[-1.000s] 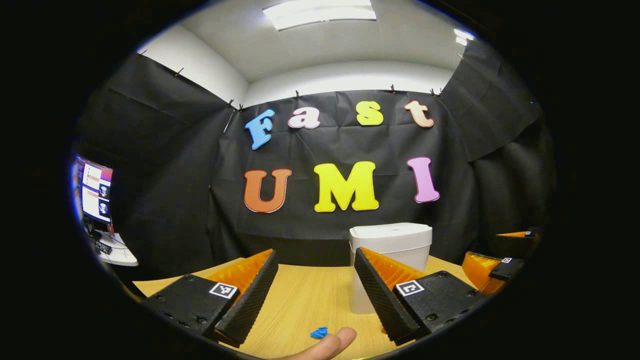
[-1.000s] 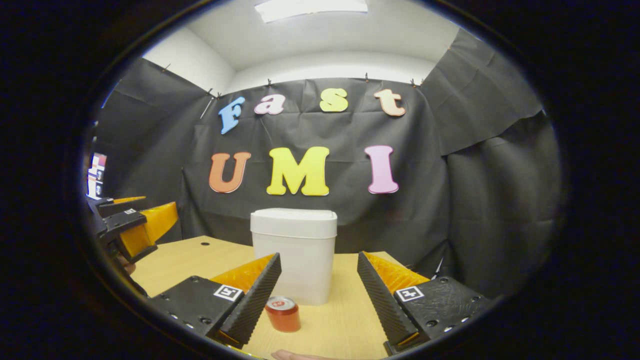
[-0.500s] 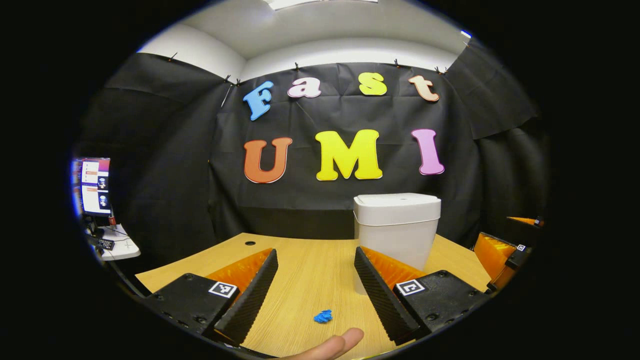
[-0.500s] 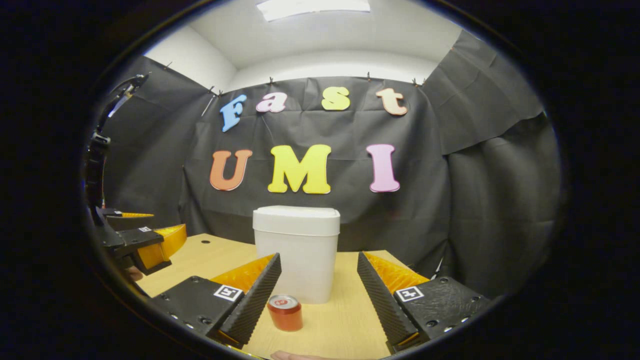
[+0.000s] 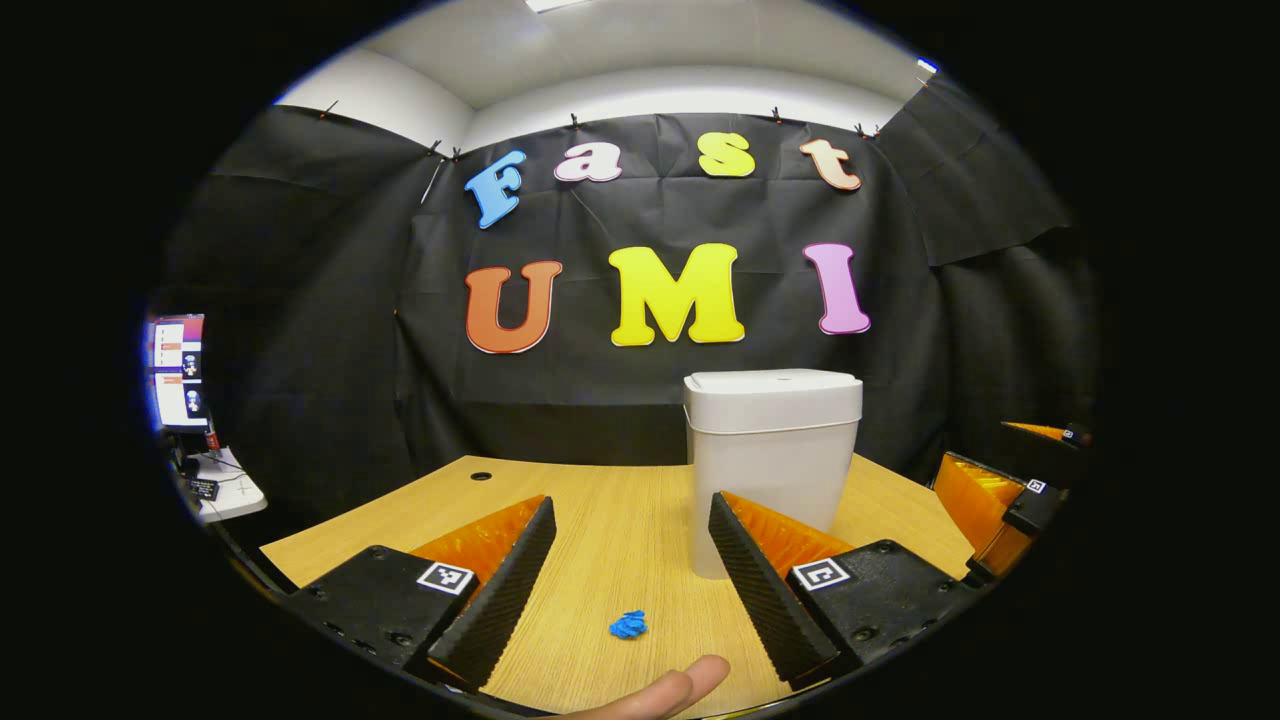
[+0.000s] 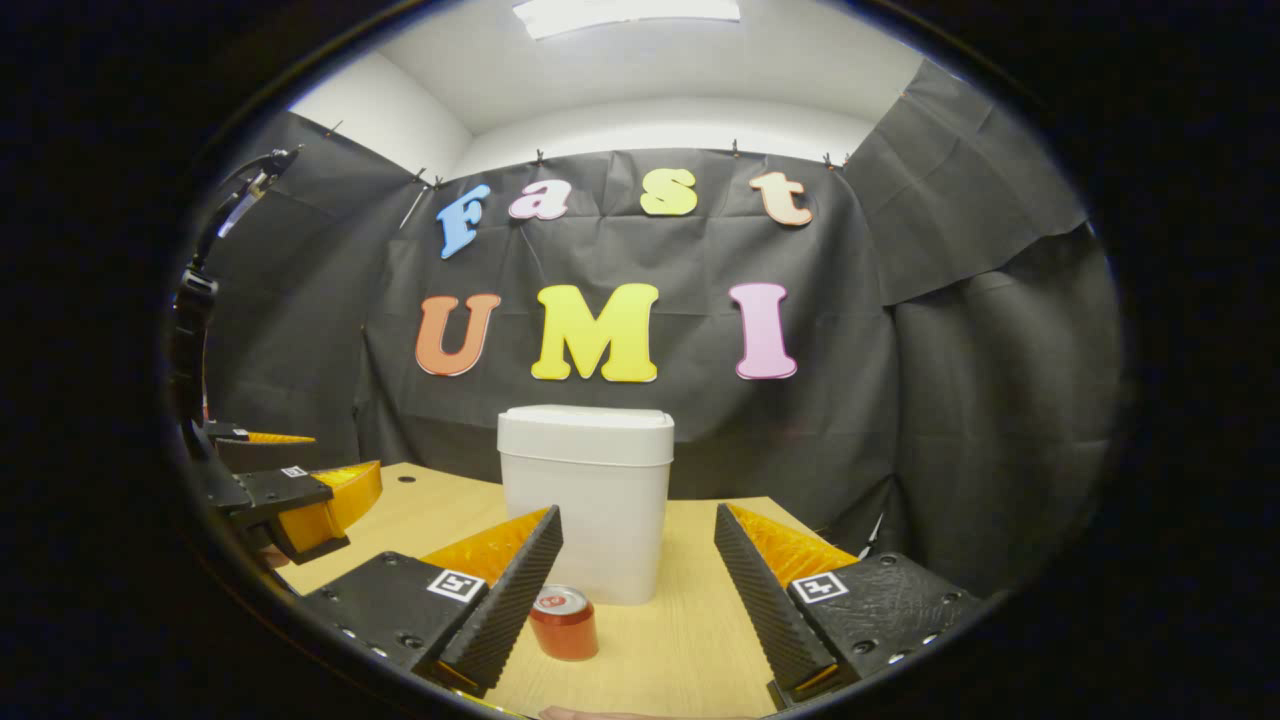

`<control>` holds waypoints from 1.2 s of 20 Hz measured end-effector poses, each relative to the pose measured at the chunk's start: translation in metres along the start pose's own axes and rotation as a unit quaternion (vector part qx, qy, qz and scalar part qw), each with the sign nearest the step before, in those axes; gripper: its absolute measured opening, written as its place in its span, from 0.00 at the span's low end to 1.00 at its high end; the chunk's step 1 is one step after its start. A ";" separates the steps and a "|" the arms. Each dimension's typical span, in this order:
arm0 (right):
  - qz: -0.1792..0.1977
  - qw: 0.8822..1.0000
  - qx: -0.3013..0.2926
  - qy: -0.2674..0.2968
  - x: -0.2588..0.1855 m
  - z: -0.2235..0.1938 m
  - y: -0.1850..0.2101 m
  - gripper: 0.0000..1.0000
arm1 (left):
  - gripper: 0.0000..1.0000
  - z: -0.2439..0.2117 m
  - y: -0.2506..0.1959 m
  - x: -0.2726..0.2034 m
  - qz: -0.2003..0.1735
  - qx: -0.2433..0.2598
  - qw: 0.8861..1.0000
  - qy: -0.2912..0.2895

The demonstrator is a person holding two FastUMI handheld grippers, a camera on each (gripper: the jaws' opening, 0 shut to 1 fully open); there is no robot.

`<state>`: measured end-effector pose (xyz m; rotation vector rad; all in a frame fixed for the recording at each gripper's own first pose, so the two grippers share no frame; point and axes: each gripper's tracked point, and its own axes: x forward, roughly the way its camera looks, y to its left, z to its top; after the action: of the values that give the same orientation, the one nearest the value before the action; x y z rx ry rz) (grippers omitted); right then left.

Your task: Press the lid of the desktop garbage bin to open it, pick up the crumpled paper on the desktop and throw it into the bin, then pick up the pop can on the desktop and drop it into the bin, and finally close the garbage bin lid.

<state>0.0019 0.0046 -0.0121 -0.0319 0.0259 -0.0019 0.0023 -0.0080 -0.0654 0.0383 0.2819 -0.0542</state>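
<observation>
A white garbage bin (image 5: 770,455) (image 6: 586,500) stands on the wooden table with its lid (image 5: 772,385) down. A small blue crumpled paper (image 5: 629,625) lies on the table in the left gripper view, below my left gripper (image 5: 632,520), which is open and holds nothing. A red pop can (image 6: 563,622) stands upright in front of the bin in the right gripper view, near the left finger of my right gripper (image 6: 638,525), which is open too. The left gripper (image 6: 290,490) appears at the left of the right gripper view, and the right gripper (image 5: 1000,490) at the right edge of the left gripper view.
The wooden table (image 5: 610,520) has a round cable hole (image 5: 481,476) at its far left. A side desk with a monitor (image 5: 178,370) stands beyond the table's left edge. A person's fingertip (image 5: 665,690) shows at the bottom of the left gripper view.
The left gripper has risen and tilted down, so the bin and more of the table show fully. The right gripper has hardly moved. Both stay open.
</observation>
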 end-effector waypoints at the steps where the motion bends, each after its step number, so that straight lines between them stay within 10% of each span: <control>1: 0.001 1.000 -0.002 -0.001 0.001 0.002 0.001 0.95 | 0.99 -0.002 -0.001 0.001 -0.002 0.001 1.000 0.004; 10: -0.005 1.000 0.024 -0.010 0.059 0.057 -0.011 0.95 | 0.99 -0.010 0.009 0.008 -0.010 0.001 0.999 0.032; 18: 0.038 0.999 -0.009 0.002 0.150 0.105 0.035 0.46 | 0.99 -0.013 0.034 0.012 -0.019 -0.008 0.999 0.045; 21: 0.044 0.998 -0.013 0.031 0.174 0.100 0.055 0.07 | 1.00 -0.011 0.047 0.010 -0.009 -0.013 0.999 0.043; 24: 0.059 0.996 -0.007 0.059 0.194 0.090 0.075 0.14 | 0.99 -0.009 0.054 0.009 -0.006 -0.018 0.999 0.039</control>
<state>0.1981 0.0815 0.0703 -0.0434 0.1455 0.1152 0.0119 0.0460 -0.0748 0.0034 0.3616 -0.0591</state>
